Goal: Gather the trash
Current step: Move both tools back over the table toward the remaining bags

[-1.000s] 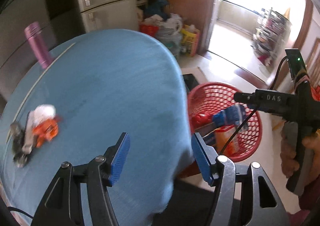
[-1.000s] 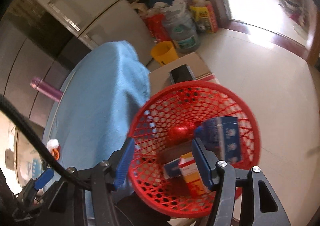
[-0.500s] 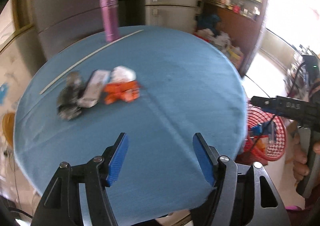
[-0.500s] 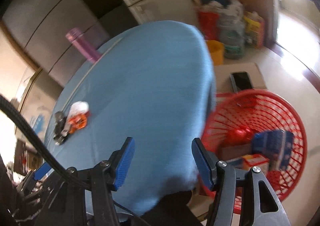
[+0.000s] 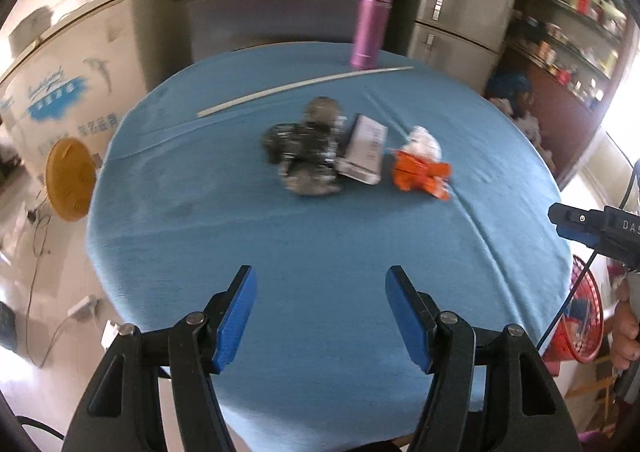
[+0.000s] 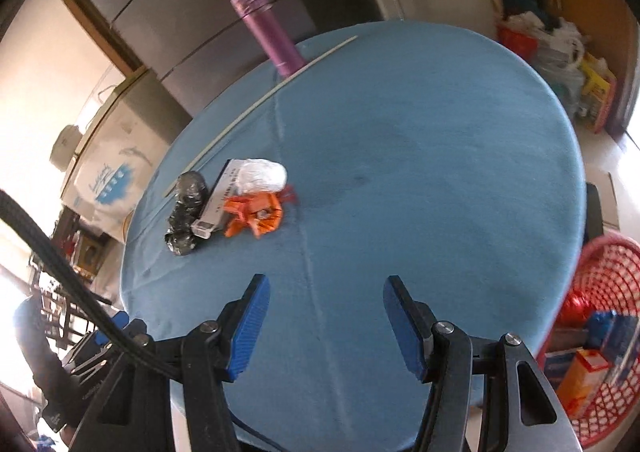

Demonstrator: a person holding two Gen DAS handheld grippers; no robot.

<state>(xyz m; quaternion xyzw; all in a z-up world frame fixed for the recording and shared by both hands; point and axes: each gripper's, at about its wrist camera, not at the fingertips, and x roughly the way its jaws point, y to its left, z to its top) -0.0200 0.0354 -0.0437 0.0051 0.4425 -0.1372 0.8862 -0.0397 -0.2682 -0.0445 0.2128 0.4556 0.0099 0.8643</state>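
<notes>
A cluster of trash lies on the round blue table (image 5: 320, 236): a crumpled black wrapper (image 5: 306, 152), a white box (image 5: 364, 150), a white paper wad (image 5: 422, 142) and an orange wrapper (image 5: 422, 174). The right wrist view shows the black wrapper (image 6: 186, 214), white box (image 6: 222, 198), white wad (image 6: 262, 176) and orange wrapper (image 6: 256, 214). My left gripper (image 5: 320, 316) is open and empty over the near table edge. My right gripper (image 6: 326, 326) is open and empty, also short of the trash. A red basket (image 6: 600, 312) holding trash stands at the right, below the table.
A purple bottle (image 5: 372, 24) stands at the table's far edge, behind a long white stick (image 5: 304, 90). Refrigerators and a white appliance stand behind. The red basket's rim (image 5: 588, 316) shows at the right. Bags and clutter (image 6: 560, 52) lie on the floor far right.
Both grippers have swung left from the red basket to face the table; the trash cluster now sits ahead of both. Both remain open and empty.
</notes>
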